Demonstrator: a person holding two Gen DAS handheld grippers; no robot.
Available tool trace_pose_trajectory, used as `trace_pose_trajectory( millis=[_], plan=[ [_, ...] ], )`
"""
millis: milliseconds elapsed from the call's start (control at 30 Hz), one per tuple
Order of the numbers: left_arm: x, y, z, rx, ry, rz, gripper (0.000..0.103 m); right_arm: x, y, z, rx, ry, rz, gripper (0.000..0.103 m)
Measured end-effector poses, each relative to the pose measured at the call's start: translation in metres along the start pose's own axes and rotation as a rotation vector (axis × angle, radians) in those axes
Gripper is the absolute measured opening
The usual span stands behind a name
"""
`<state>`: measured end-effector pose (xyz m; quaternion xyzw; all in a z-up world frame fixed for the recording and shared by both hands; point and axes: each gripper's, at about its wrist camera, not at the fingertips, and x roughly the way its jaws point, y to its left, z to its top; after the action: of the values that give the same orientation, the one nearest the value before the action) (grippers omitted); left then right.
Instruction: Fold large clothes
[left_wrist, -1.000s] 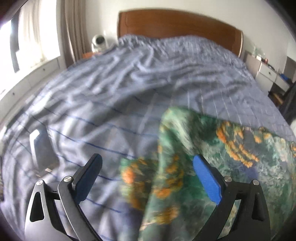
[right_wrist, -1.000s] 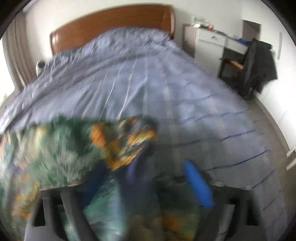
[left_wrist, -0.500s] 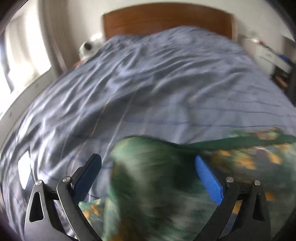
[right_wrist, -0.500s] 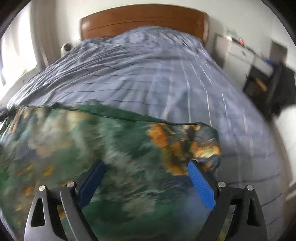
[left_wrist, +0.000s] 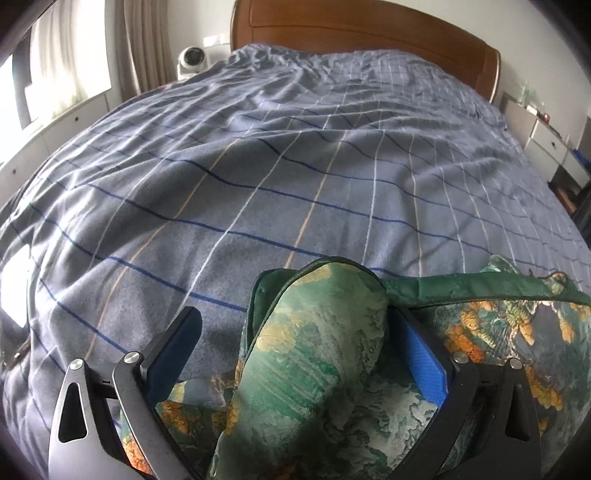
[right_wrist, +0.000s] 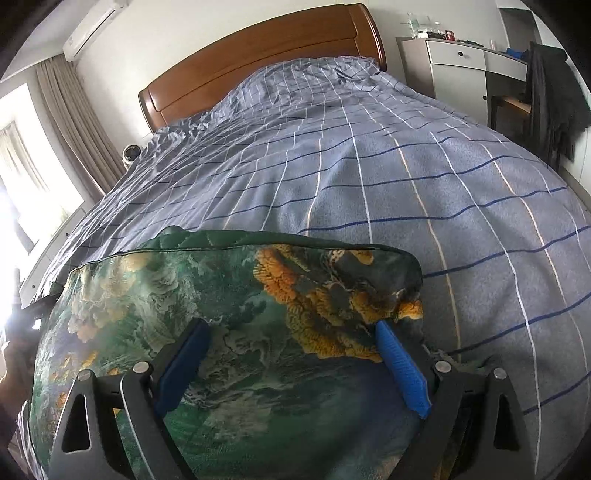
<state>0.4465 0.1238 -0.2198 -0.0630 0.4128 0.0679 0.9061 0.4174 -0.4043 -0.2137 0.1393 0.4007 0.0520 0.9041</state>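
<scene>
Loosely bunched garment (left_wrist: 317, 373) between spread left claw (left_wrist: 303, 354)

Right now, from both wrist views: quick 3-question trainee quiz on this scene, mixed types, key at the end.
1. True or false: both the left gripper and right gripper are open.
2. The green patterned garment lies on: A) a wooden floor B) the blue checked bedcover C) a chair.
3. Fill in: in the left view, a raised fold of the garment sits between the gripper's ____.

Key: 1 true; 2 B; 3 fingers.
</scene>
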Motion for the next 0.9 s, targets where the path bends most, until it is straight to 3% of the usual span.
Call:
trace_pose_trajectory(
  millis=[333, 433, 533, 600, 667, 733, 900],
  plan=[
    [0.003, 0.004, 0.002, -0.012, 0.011, -0.012, 0.103, -0.002, -0.002, -0.002, 0.013, -0.003, 0.017, 0.093],
    [0.004, 0.005, 0.006, -0.019, 0.047, -0.017, 0.103, 0.000, -0.005, 0.000, 0.021, 0.002, 0.025, 0.093],
    [-0.009, 0.008, 0.021, -0.027, 0.114, -0.030, 0.098, 0.005, -0.003, 0.010, 0.017, 0.070, 0.009, 0.094],
    [-0.044, 0.004, 0.028, -0.012, 0.067, -0.069, 0.098, 0.005, 0.000, 0.024, 0.003, 0.137, -0.009, 0.094],
    [-0.088, -0.013, 0.029, 0.045, 0.004, -0.130, 0.099, -0.016, 0.007, 0.039, -0.009, 0.107, -0.032, 0.094],
    [-0.122, -0.041, 0.024, 0.128, -0.030, -0.197, 0.101, -0.043, 0.011, 0.046, -0.005, 0.044, 0.001, 0.094],
    [-0.138, -0.138, -0.003, 0.347, 0.031, -0.337, 0.102, -0.101, 0.022, 0.032, 0.020, -0.027, 0.101, 0.094]
  ],
)
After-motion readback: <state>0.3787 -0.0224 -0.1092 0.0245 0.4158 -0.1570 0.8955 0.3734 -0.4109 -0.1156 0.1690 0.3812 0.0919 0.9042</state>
